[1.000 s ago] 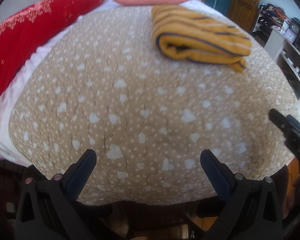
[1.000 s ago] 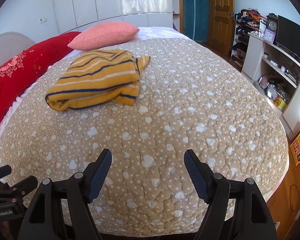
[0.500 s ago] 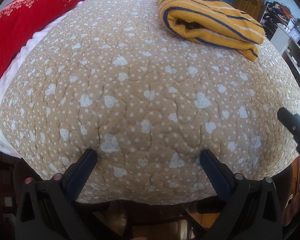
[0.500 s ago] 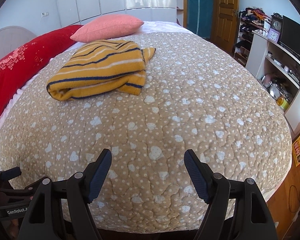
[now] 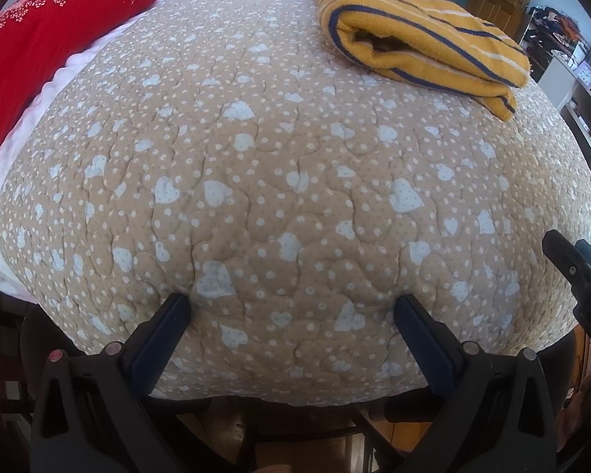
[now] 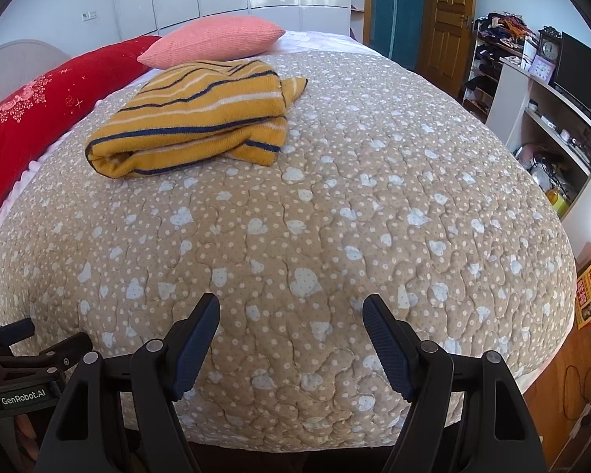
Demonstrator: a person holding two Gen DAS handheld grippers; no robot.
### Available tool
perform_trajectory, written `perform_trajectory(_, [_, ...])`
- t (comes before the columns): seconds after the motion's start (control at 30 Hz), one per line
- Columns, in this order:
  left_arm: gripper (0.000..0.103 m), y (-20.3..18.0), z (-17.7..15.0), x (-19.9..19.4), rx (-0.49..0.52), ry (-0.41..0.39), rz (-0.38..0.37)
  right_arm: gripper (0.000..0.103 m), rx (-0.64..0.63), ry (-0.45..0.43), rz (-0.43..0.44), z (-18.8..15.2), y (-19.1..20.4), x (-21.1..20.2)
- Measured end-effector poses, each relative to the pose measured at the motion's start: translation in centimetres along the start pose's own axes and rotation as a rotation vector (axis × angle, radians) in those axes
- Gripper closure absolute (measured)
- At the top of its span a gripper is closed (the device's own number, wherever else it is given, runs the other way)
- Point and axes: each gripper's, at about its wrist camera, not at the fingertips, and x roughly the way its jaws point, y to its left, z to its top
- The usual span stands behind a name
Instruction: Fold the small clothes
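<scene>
Bedroom light falls on a quilted bed cover [image 6: 374, 197], over whose near edge the left tool [image 5: 291, 307] and right tool [image 6: 291, 311] hang with jaws apart and empty; the striped yellow garment [image 6: 201, 118] lies folded well beyond them, just in front of the pink pillow [image 6: 216, 41]. Reaching for the garment could snag the quilt or spill its loose folds. Its far side and underside are hidden.
</scene>
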Motion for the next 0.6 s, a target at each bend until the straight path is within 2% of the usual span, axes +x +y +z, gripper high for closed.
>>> perform_trajectory(0.6, [0.0, -0.5, -1.4, -0.6, 0.009, -0.052, 0.01, 0.023, -0.023, 0.006, -0.013, -0.3, 0.3, 0.3])
